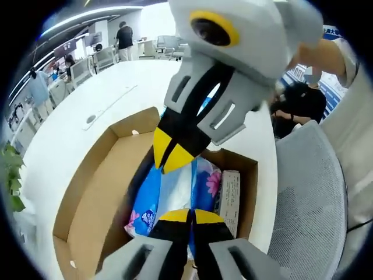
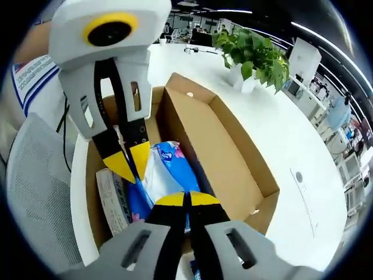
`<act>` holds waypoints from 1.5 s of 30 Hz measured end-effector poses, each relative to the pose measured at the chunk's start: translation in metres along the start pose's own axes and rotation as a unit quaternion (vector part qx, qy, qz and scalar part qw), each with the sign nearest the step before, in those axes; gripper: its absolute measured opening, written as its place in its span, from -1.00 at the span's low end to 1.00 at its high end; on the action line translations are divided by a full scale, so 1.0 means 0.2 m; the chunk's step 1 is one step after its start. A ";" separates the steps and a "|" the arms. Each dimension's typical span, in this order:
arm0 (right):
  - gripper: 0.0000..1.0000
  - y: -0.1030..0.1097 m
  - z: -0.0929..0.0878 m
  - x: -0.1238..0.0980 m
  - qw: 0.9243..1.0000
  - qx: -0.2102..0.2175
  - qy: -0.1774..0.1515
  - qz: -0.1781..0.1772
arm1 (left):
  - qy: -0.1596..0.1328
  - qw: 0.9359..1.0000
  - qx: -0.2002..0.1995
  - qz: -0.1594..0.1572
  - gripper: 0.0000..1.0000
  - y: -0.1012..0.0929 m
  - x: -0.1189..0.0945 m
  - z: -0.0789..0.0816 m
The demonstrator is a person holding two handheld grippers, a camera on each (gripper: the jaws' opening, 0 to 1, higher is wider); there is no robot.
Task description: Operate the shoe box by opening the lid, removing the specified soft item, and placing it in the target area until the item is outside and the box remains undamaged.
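Low in the middle of both views, inside the open shoe box (image 1: 87,192), lies the soft item (image 1: 169,192): a blue and white plastic pack with pink flowers printed on it. A small printed carton (image 1: 230,198) stands just beside it against the box wall. The lid already hangs open to one side, so the opening step looks done and the removal is in hand.

The left claw (image 1: 190,217) has its yellow-tipped jaws pressed together right at the pack, apparently pinching its wrapper, though the contact itself is hidden behind the tips. The right claw (image 2: 186,199) looks the same in its own view: jaws together on the pack's near end. Each claw also appears in the other's view, coming down from above with tips nearly touching over the pack.

The next move probably calls for a straight lift clear of the cardboard walls, without dragging on them, then a carry to the white worktop (image 2: 291,140) beside the potted plant (image 2: 253,55).
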State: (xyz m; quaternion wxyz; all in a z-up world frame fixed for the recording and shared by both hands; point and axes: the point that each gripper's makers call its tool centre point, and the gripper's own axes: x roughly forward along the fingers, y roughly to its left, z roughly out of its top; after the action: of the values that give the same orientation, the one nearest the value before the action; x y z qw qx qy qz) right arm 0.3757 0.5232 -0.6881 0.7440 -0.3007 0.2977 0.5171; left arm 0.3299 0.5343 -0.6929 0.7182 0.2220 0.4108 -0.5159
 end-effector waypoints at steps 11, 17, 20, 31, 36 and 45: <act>-1.00 0.00 0.09 -0.11 1.000 -0.012 -0.025 -0.003 | -0.005 1.000 0.008 0.013 -1.00 -0.02 -0.12 0.07; -1.00 0.00 0.12 -0.18 0.999 -0.015 -0.037 -0.005 | -0.007 1.000 0.007 0.014 -1.00 -0.05 -0.17 0.12; -1.00 0.00 0.12 -0.23 0.999 -0.017 -0.043 -0.005 | -0.009 1.000 0.007 0.012 -1.00 -0.07 -0.19 0.15; -1.00 -0.03 0.07 -0.39 0.999 -0.017 -0.051 -0.007 | -0.019 1.000 0.017 0.003 -1.00 -0.16 -0.19 0.30; -1.00 -0.05 0.02 -0.46 0.998 -0.014 -0.053 -0.004 | -0.022 0.999 0.025 -0.003 -1.00 -0.19 -0.17 0.38; -1.00 -0.10 -0.10 -0.56 0.999 -0.004 -0.048 -0.002 | -0.020 0.999 0.040 -0.021 -1.00 -0.26 -0.08 0.50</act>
State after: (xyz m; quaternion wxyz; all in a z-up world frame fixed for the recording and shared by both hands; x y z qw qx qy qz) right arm 0.3592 0.4372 -0.6138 0.7570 -0.2793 0.2590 0.5309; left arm 0.3163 0.4503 -0.6189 0.7061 0.2319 0.3797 -0.5509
